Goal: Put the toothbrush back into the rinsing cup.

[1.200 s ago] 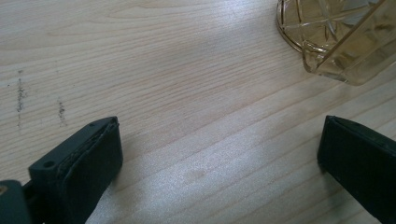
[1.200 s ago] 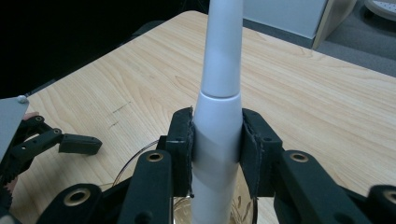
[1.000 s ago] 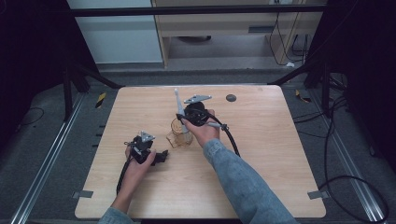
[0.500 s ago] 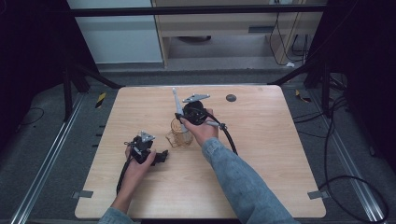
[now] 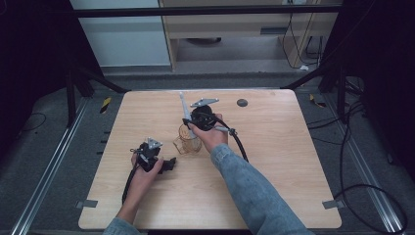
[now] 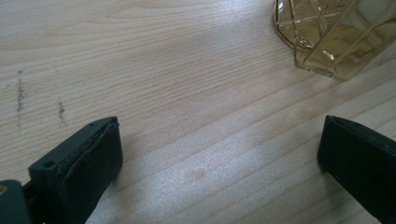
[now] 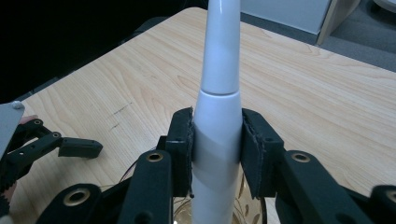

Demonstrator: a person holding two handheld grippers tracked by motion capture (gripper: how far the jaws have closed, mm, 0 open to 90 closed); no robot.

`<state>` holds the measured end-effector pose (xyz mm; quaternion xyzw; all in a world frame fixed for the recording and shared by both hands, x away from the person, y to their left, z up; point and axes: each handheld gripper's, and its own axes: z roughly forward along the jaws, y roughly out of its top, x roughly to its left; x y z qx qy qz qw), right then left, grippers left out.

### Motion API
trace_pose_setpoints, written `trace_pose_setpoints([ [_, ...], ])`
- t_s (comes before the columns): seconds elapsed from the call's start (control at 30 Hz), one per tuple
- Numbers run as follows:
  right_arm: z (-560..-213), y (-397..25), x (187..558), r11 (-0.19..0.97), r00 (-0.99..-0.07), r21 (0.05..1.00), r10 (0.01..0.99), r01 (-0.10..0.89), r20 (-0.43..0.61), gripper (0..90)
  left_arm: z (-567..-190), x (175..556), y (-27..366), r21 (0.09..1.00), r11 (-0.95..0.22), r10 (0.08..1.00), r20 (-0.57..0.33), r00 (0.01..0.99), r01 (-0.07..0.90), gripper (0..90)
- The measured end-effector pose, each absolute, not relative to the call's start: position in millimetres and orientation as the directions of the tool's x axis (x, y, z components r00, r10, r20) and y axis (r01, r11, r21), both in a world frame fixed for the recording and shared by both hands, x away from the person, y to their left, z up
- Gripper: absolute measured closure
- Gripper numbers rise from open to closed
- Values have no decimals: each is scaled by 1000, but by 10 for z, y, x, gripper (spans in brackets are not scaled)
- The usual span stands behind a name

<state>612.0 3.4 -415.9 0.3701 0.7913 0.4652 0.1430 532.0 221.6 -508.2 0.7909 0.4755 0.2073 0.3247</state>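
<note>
toothbrush (image 7: 218,140) head cut off, glass cup (image 6: 327,32) partly cropped

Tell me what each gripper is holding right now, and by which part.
The right gripper is shut on the white toothbrush handle, clamped at its thick body, above the amber glass cup. The left gripper is open and holds nothing.

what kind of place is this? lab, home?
Likely a lab or recording rig: a bare wooden table inside a black frame, loose cables on grey carpet, hand-held grippers at work.
</note>
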Motion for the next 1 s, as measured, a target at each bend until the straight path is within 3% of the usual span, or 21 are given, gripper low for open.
trace_pose_setpoints([
  [1.0,-4134,5,6107,295,-687,843,718,450,115,608,-5083,5320,2216,711,-337,887,19,462,618,0],
])
